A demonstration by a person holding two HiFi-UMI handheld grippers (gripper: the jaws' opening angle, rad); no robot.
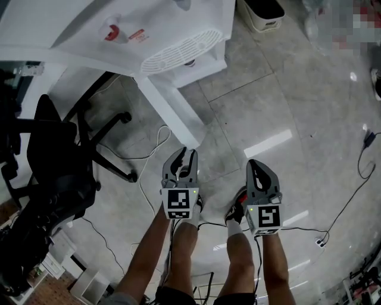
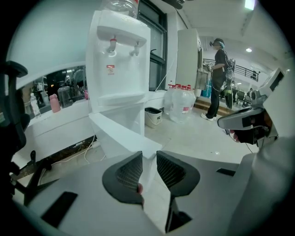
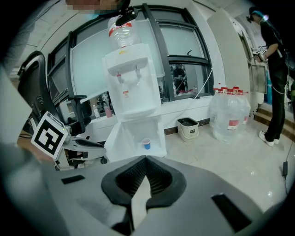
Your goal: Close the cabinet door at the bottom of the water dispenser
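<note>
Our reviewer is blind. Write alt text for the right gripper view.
A white water dispenser stands with its bottom cabinet door swung open to the left, a small blue cup inside the compartment. The left gripper is at the door's free edge, while the right gripper in the foreground has its jaws shut and empty.

Your head camera is looking steeply down on the floor (image 1: 268, 101), the left tongs (image 1: 183, 153), the right tongs (image 1: 255, 164) and the water dispenser (image 1: 196, 18) ahead. The left camera is riding right beside the cabinet door (image 2: 119, 135); the right one is facing the dispenser's open front from farther back. All three are sharing the dispenser.
</note>
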